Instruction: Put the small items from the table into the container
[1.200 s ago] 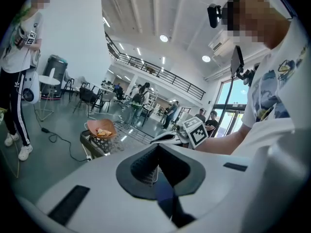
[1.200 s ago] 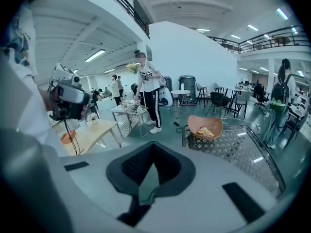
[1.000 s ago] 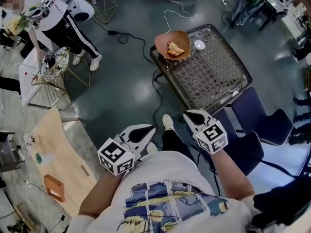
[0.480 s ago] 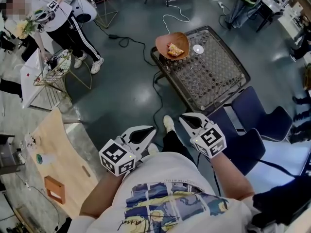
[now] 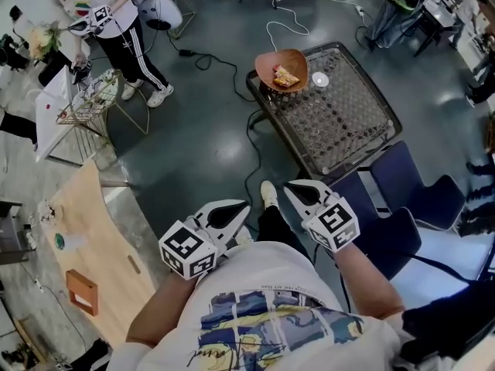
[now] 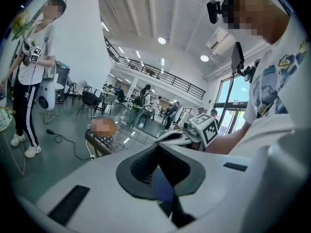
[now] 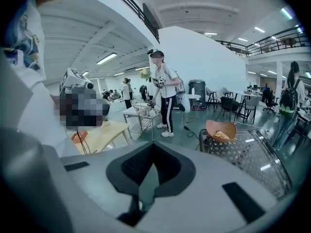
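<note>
A brown bowl (image 5: 282,68) stands on the far left corner of a low table with a patterned glass top (image 5: 348,126). In the bowl lies a yellow item (image 5: 286,76). A small white round item (image 5: 319,79) rests on the table beside the bowl. Both grippers hang close to my body, well short of the table. The left gripper (image 5: 244,205) is shut with nothing in it, and so is the right gripper (image 5: 288,185). The right gripper view shows the bowl (image 7: 221,129) and table (image 7: 252,157) ahead to the right of its closed jaws.
Blue chairs (image 5: 421,195) stand right of the table, near my right arm. Cables (image 5: 251,134) run over the floor left of the table. A wooden table (image 5: 85,238) sits at the left, and a person (image 5: 116,18) stands by a wire basket stand (image 5: 93,103) at the upper left.
Both grippers stay shut near my body, the right one a little further left. The table and bowl sit slightly higher in the head view. The person at the upper left has shifted up.
</note>
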The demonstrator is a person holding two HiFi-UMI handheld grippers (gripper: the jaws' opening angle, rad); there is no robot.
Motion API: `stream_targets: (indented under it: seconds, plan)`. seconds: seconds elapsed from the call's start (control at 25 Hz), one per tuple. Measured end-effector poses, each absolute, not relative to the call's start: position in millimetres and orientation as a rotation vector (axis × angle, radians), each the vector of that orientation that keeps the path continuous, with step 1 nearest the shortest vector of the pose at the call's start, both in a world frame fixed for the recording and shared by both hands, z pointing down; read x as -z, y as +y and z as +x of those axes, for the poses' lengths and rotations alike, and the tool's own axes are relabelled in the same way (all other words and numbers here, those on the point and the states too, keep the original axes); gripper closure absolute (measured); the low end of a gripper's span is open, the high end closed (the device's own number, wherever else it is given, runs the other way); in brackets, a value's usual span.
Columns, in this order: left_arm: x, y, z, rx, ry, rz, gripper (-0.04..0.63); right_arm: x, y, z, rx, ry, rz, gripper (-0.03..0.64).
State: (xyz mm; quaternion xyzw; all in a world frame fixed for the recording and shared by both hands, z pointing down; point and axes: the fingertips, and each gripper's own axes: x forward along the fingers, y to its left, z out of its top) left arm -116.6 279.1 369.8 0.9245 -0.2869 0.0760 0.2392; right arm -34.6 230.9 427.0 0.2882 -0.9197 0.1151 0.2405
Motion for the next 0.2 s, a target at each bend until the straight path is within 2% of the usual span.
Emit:
stream_targets:
  seconds: [0.2]
  plan:
    - [-375.6, 275.9, -122.0, -0.211, -0.794, 2.517, 0.586, -430.5, 226.7, -41.4, -0.324, -2.522, 0.772, 0.609]
